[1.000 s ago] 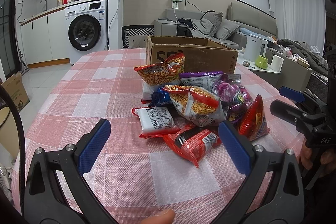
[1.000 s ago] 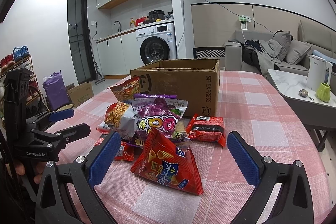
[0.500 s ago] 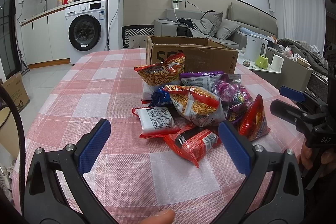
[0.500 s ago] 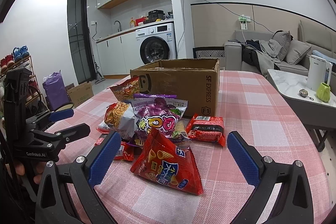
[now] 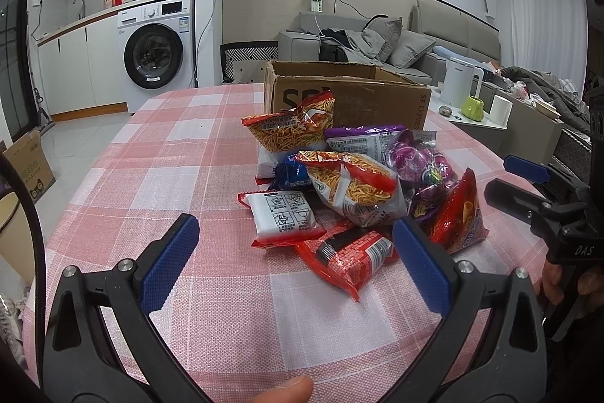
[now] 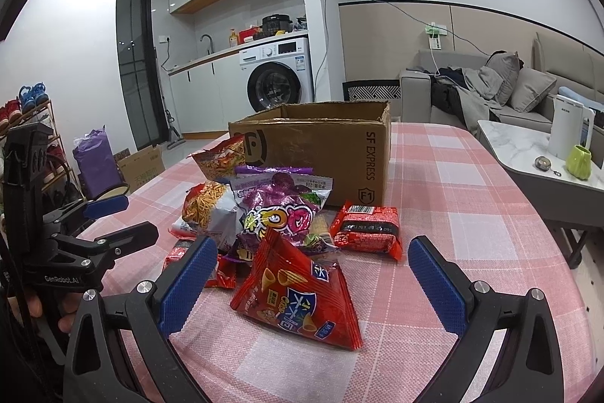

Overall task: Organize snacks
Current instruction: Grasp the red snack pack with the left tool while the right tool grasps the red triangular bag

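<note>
A pile of snack bags lies on the pink checked tablecloth in front of an open cardboard box, which also shows in the right wrist view. Nearest my left gripper are a red noodle pack and a white pack. My left gripper is open and empty, just short of them. My right gripper is open and empty, with a red triangular chip bag between its fingers' line of sight. A purple bag and a red pack lie behind it.
Each gripper shows in the other's view: the right one at the table's right edge, the left one at the left. A side table with a white kettle and a green cup stands right of the table.
</note>
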A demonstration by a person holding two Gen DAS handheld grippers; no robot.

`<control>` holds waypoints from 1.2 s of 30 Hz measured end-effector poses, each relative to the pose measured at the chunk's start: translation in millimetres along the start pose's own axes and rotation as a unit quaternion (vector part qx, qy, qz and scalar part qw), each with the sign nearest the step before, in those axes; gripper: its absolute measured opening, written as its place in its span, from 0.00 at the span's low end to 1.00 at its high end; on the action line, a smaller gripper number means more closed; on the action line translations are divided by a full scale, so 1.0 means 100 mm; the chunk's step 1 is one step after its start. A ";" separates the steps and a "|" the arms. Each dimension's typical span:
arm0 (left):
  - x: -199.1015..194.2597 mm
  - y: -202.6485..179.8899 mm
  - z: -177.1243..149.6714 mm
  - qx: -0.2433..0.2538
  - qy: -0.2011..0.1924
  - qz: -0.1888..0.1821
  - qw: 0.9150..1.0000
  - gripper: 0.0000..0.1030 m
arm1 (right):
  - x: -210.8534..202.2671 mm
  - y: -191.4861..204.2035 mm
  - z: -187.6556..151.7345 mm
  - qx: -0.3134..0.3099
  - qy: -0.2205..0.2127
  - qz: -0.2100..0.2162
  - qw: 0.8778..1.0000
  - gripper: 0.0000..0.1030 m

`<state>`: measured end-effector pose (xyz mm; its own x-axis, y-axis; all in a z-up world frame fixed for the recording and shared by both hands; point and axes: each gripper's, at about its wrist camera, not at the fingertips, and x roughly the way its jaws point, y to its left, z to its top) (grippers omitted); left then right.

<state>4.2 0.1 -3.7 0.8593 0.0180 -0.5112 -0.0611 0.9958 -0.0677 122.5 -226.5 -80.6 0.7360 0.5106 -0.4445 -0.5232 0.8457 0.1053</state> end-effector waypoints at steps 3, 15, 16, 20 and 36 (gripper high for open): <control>0.02 0.01 0.01 0.003 0.012 0.001 1.000 0.99 | 0.03 -0.01 0.02 0.004 0.015 -0.004 1.000 1.00; 0.28 -0.08 0.02 0.034 0.080 -0.009 0.996 0.99 | 0.27 -0.04 0.00 0.022 0.101 0.002 0.995 1.00; 0.32 -0.10 0.02 0.038 0.089 -0.009 0.995 0.99 | 0.30 -0.03 -0.01 0.021 0.109 0.002 0.994 1.00; 0.43 -0.14 0.01 0.048 0.113 -0.018 0.992 0.98 | 0.41 -0.04 -0.04 0.032 0.139 0.008 0.990 1.00; 0.87 -0.31 0.04 0.065 0.174 -0.049 0.981 0.77 | 0.71 -0.01 -0.08 0.033 0.203 0.031 0.978 0.85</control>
<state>82.8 -29.0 -43.1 0.6309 -0.0884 -0.7708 0.0982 0.9946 -0.0338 171.8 -192.0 -119.8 0.4649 0.4686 -0.7512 -0.5223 0.8303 0.1947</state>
